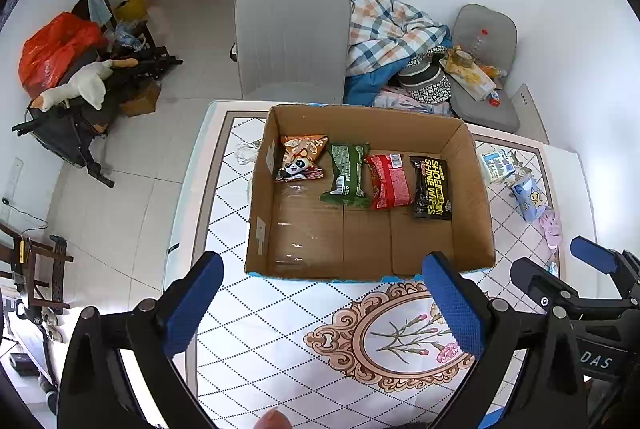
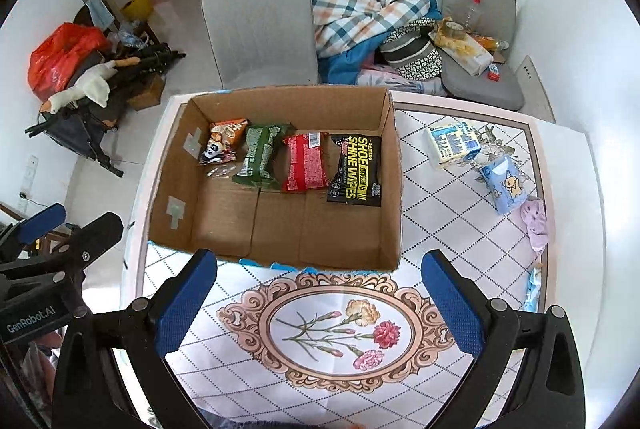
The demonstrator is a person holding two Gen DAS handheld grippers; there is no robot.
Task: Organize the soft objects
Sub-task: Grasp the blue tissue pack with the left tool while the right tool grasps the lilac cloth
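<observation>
An open cardboard box [image 1: 476,189] [image 2: 394,165] stands on the table. Along its far side lie an orange panda snack bag [image 1: 300,157] [image 2: 222,145], a green packet [image 1: 347,175] [image 2: 262,155], a red packet [image 1: 389,181] [image 2: 306,167] and a black shoe-wipes pack [image 1: 433,189] [image 2: 356,169]. Right of the box lie a yellow-blue tissue pack [image 1: 496,163] [image 2: 454,143], a blue cartoon tissue pack [image 1: 530,199] [image 2: 504,185] and a pink cloth [image 1: 551,225] [image 2: 536,223]. My left gripper [image 1: 324,303] and right gripper [image 2: 320,303] hover open, empty, before the box's near wall.
The table [image 1: 280,329] [image 2: 460,229] wears a diamond-pattern cover with a flower medallion. A grey chair [image 1: 292,37] [image 2: 258,29] stands behind it, with a plaid blanket [image 1: 384,25] and a cluttered seat [image 1: 486,77] to the right. A small blue wrapper [image 2: 532,289] lies near the right edge.
</observation>
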